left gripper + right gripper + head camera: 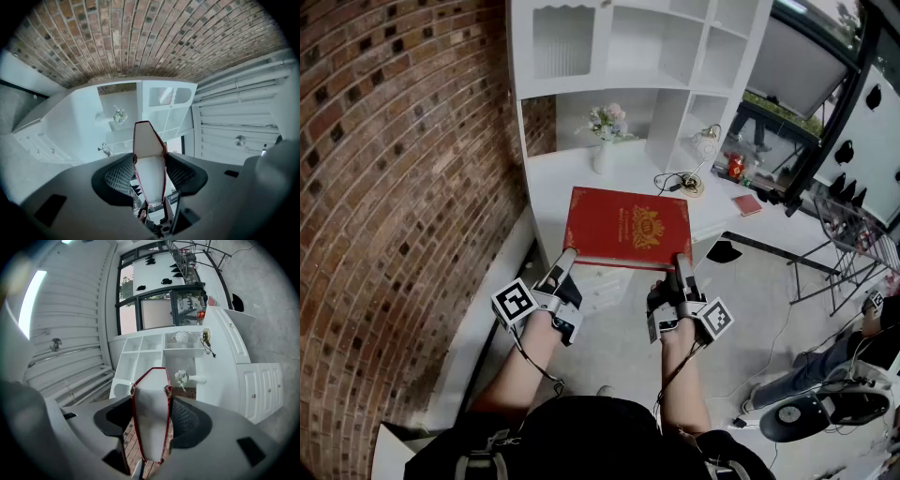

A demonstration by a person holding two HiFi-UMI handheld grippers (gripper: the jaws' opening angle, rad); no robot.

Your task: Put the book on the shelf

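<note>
A large red book (628, 227) with a gold crest on its cover is held flat in the air, just in front of the white desk top (548, 183) under the white shelf unit (675, 47). My left gripper (565, 258) is shut on the book's near left edge. My right gripper (682, 265) is shut on its near right edge. In the left gripper view the book's page edge (149, 164) fills the gap between the jaws. The right gripper view shows the same book (151, 418) clamped between the pads.
A white vase of flowers (606, 141), a small lamp (705, 150) with its cable and a small red booklet (747, 204) stand on the desk. A brick wall (394, 187) runs along the left. A metal rack (844, 244) and a seated person (834, 366) are at the right.
</note>
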